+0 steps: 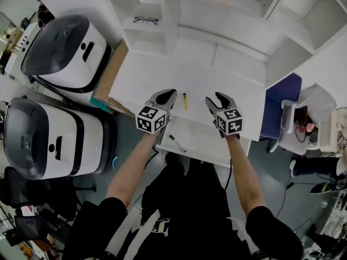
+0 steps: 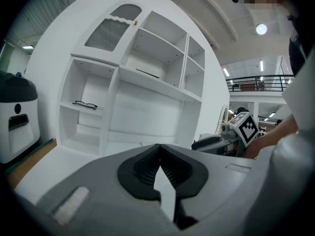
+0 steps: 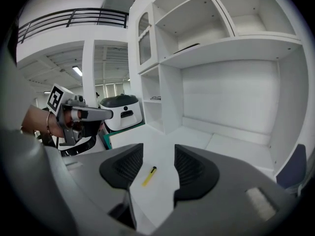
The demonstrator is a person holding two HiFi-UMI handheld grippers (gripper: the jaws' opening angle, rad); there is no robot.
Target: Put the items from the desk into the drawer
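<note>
Yellow pen [image 3: 149,176] lies lengthwise on worktop [image 3: 216,144] ahead of right gripper [image 3: 158,154], jaws wide, empty; left gripper [image 2: 159,149] closed, empty

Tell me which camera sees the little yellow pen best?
The right gripper view: the yellow pen lies close, seen through the open jaws. The head view shows it tiny on the desk. The left gripper view misses it.

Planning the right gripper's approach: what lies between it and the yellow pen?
Only bare desk; the right gripper view shows the pen beyond the open right gripper, nothing between.
</note>
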